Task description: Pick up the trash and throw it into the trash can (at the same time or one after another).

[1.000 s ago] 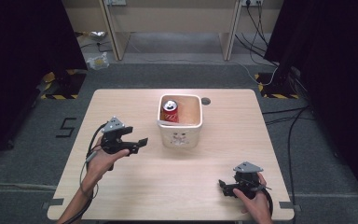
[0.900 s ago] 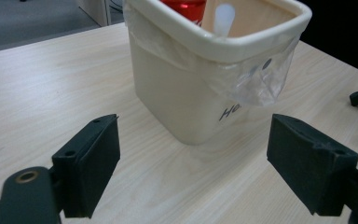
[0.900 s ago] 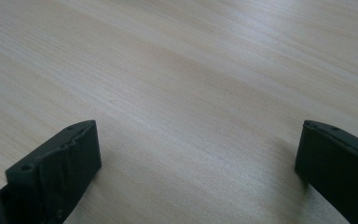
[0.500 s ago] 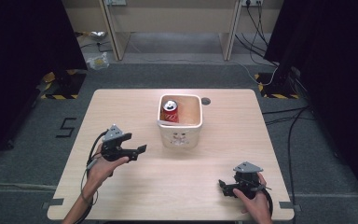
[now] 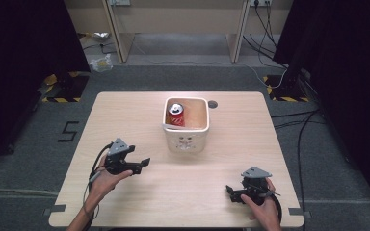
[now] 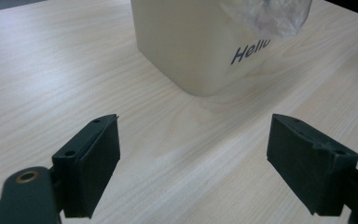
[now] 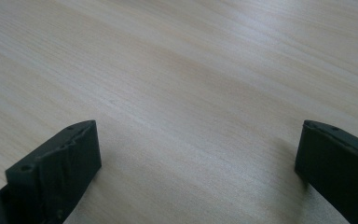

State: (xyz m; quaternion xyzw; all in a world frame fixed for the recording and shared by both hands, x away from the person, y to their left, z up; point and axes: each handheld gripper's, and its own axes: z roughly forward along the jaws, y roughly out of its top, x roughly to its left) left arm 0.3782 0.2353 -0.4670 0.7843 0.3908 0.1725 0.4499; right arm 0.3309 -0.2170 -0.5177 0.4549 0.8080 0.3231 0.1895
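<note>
Wood-grain laminate covers the table (image 5: 125, 110), which is set on grey carpet in a room bordered by dark curtains at both sides. Pale desk legs and loose cables are seen beyond the far edge, yellow-and-black hazard tape is laid at two floor spots, and a figure "5" is marked on the carpet to the left. A small dark round hole is cut in the tabletop just right of the bin's far corner.

A cream square bin (image 5: 187, 139) is stood near the table's middle, toward the far side; the word "Hello" is printed on its wall in the left gripper view (image 6: 200, 46). A red can (image 5: 175, 114) is held upright inside it, against the left wall.

The left gripper (image 5: 142, 163) is held near the bin, down and to its left, its jaws spread wide and empty, pointed at the bin. The right gripper (image 5: 230, 190) is kept low at the near right corner, well apart from the bin, jaws likewise parted over bare wood.
</note>
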